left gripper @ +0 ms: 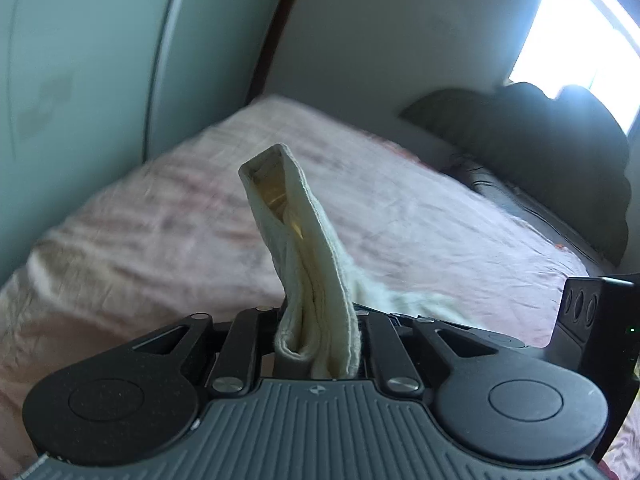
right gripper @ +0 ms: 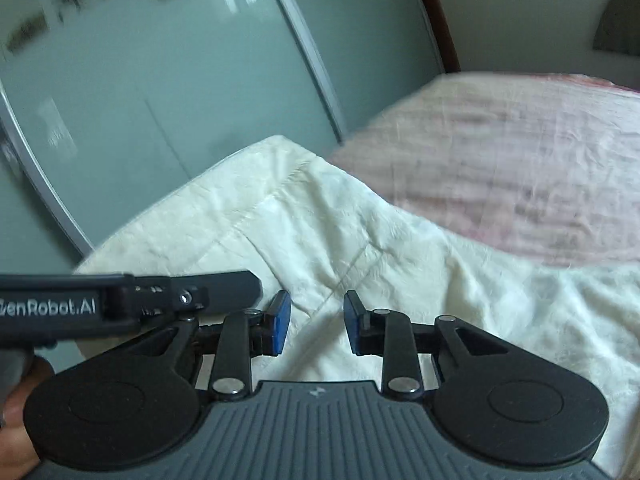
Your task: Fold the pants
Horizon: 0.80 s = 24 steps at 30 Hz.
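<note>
The cream pants [right gripper: 340, 232] lie spread over the near part of the bed in the right wrist view, with a seam running across them. My left gripper [left gripper: 320, 344] is shut on a bunched cream edge of the pants [left gripper: 304, 252], which sticks up between its jaws above the bed. My right gripper [right gripper: 316, 324] is open, its blue pads [right gripper: 280, 320] just above the cream fabric, holding nothing. The left gripper's body [right gripper: 120, 304] shows at the left of the right wrist view.
The bed has a pink striped cover [left gripper: 160, 220]. Grey-green sliding wardrobe doors [right gripper: 140, 80] stand beside the bed. Dark pillows [left gripper: 540, 152] lie at the head of the bed under a bright window [left gripper: 580, 32].
</note>
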### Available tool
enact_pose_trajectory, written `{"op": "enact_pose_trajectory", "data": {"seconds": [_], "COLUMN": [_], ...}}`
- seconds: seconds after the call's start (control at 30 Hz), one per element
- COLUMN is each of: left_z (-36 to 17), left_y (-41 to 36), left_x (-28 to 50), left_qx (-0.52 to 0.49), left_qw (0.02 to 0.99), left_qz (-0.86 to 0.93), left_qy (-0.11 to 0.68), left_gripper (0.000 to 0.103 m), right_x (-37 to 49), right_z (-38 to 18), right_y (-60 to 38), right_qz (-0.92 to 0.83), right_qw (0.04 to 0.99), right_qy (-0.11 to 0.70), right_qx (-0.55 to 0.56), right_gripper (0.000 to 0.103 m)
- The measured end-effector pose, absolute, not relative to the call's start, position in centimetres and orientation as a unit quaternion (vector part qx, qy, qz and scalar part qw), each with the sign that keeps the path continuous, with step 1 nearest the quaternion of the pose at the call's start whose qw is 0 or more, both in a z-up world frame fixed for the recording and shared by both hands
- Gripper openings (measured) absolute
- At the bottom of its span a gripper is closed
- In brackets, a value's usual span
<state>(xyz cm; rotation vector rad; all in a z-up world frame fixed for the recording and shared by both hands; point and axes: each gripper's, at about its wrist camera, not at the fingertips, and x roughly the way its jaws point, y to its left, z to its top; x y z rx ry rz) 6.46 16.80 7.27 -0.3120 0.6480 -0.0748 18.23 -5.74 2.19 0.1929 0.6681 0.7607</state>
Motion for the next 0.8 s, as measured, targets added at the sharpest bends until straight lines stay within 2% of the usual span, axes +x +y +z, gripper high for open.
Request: {"op": "enact_pose_trajectory", "data": {"seconds": [0.2, 0.4, 0.8], "left_z": [10.5, 10.7, 6.2], "left_y": [9.5, 0.3, -13.5], "left_x": [5.6, 6.6, 5.7], "left_qx": [-0.136, -0.103, -0.034], "left_qw": [0.939, 0.925, 0.879], "left_qz": [-0.116, -0.202, -0.303], "left_qy": [0.295, 0.304, 0.367], "left_gripper": [0.012, 0.013, 0.014], "right_x": [15.2, 12.6, 8.6], "right_z": [5.1, 5.5, -0.1], "right_y": [-14.0, -23.6, -37.7], "right_qz": [0.346, 0.286, 0.162], "right_qw": [0.89, 0.91, 0.92], "right_qy": [0.254, 0.225, 0.235], "right_qx": [0.151, 0.196, 0.267], "right_gripper": [0.028, 0.028, 0.028]}}
